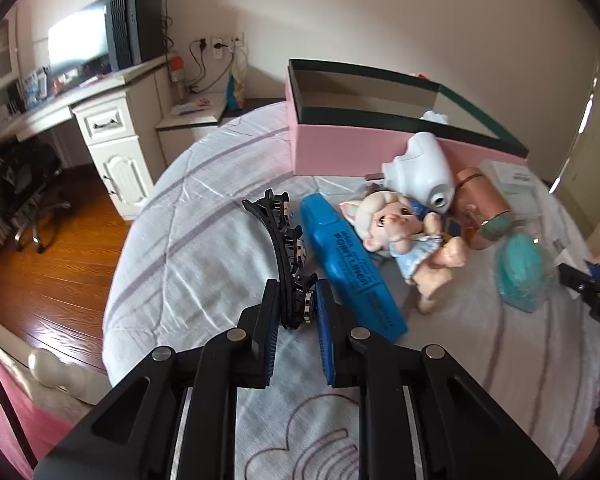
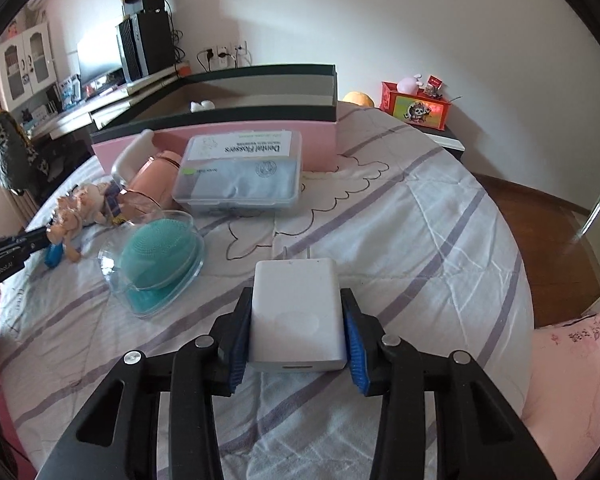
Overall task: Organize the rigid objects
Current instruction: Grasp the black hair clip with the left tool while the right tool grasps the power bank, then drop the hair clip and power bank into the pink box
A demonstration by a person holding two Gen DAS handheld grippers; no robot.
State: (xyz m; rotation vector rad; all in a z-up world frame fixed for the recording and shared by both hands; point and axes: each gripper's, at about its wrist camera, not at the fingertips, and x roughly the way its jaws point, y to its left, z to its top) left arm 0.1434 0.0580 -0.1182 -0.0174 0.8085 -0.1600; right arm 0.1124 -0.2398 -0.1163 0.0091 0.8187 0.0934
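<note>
- The left claw [image 1: 296, 304] pinches the near end of a black hair clip [image 1: 286, 256] lying on the bed [image 1: 188, 240], the end closest to reach.
- The right claw [image 2: 296, 320] grips a white charger [image 2: 296, 312] by its flat sides, prongs pointing away.
- An open pink box [image 1: 340, 148] stands behind the clutter, probably the container for these items; its inside is mostly hidden.
</note>
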